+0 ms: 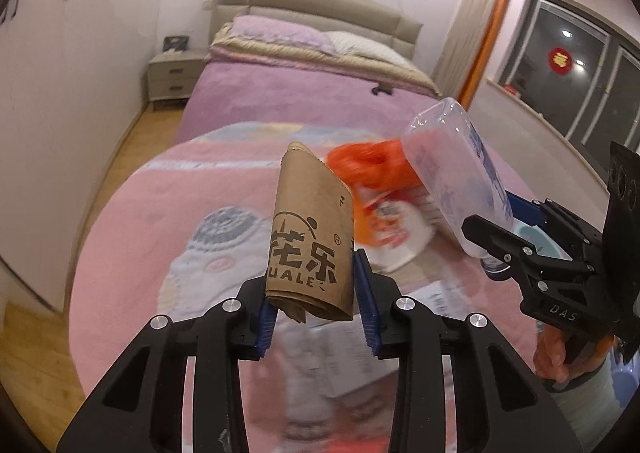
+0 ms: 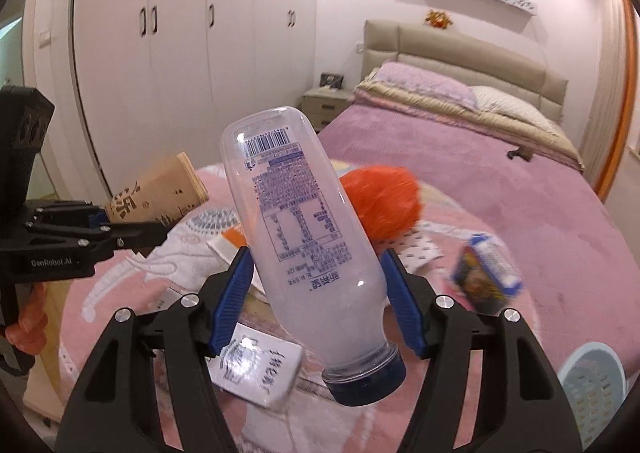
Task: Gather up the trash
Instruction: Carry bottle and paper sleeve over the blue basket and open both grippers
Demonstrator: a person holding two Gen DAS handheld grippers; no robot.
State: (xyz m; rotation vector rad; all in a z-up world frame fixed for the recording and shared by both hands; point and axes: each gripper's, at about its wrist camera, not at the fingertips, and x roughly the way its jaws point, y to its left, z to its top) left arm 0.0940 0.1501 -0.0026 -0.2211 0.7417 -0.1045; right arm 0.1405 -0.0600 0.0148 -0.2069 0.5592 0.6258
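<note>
From the left wrist view, the left tongs (image 1: pixel 316 305) are closed on a flattened brown kraft-paper cup with black printed characters (image 1: pixel 310 233), held upright above the pink patterned blanket (image 1: pixel 132 229); at two o'clock the right tongs (image 1: pixel 490 249) carry a clear plastic bottle with a dark blue cap (image 1: pixel 456 177). From the right wrist view, the right tongs (image 2: pixel 316 293) clamp that bottle (image 2: pixel 308 241) cap-down, tilted; a crumpled orange plastic bag (image 2: pixel 384 201) lies at one o'clock, a white carton (image 2: pixel 260 373) at seven o'clock.
</note>
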